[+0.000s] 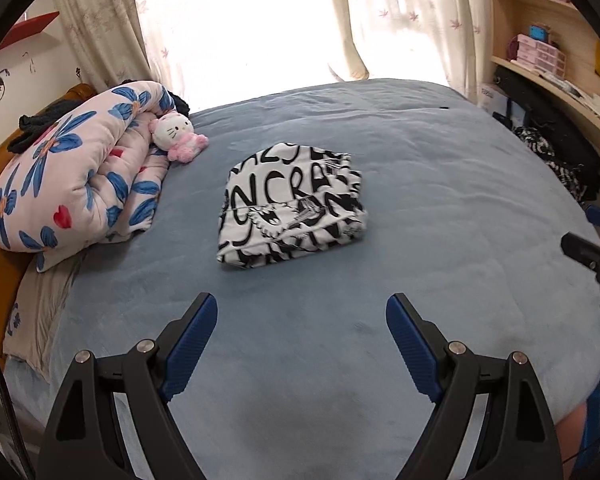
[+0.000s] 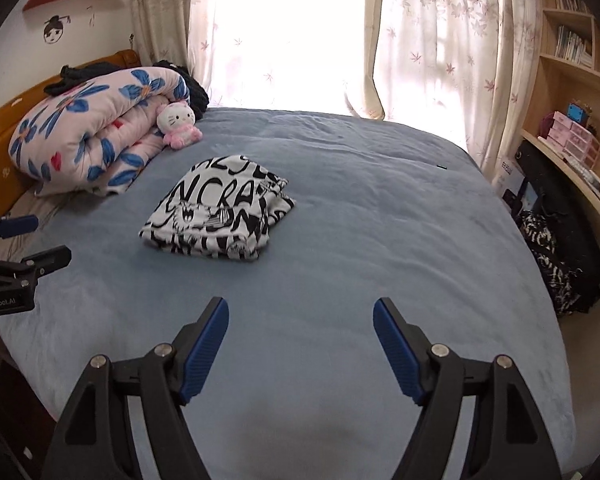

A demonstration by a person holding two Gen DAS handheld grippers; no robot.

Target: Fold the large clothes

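Note:
A white garment with black lettering (image 1: pixel 292 208) lies folded into a compact rectangle in the middle of the blue bed (image 1: pixel 420 184). It also shows in the right wrist view (image 2: pixel 220 212). My left gripper (image 1: pixel 302 312) is open and empty, held above the bed, short of the garment's near edge. My right gripper (image 2: pixel 300 312) is open and empty too, held above the bed to the right of the garment and nearer than it. The right gripper shows at the right edge of the left wrist view (image 1: pixel 588 240), and the left gripper at the left edge of the right wrist view (image 2: pixel 20 244).
A rolled floral quilt (image 1: pixel 80 176) and a Hello Kitty plush (image 1: pixel 176 136) lie at the bed's left by the wooden headboard (image 2: pixel 4 120). Curtains (image 2: pixel 440 40) hang behind the bed. Shelves (image 2: pixel 572 80) and dark bags (image 2: pixel 556 248) stand to the right.

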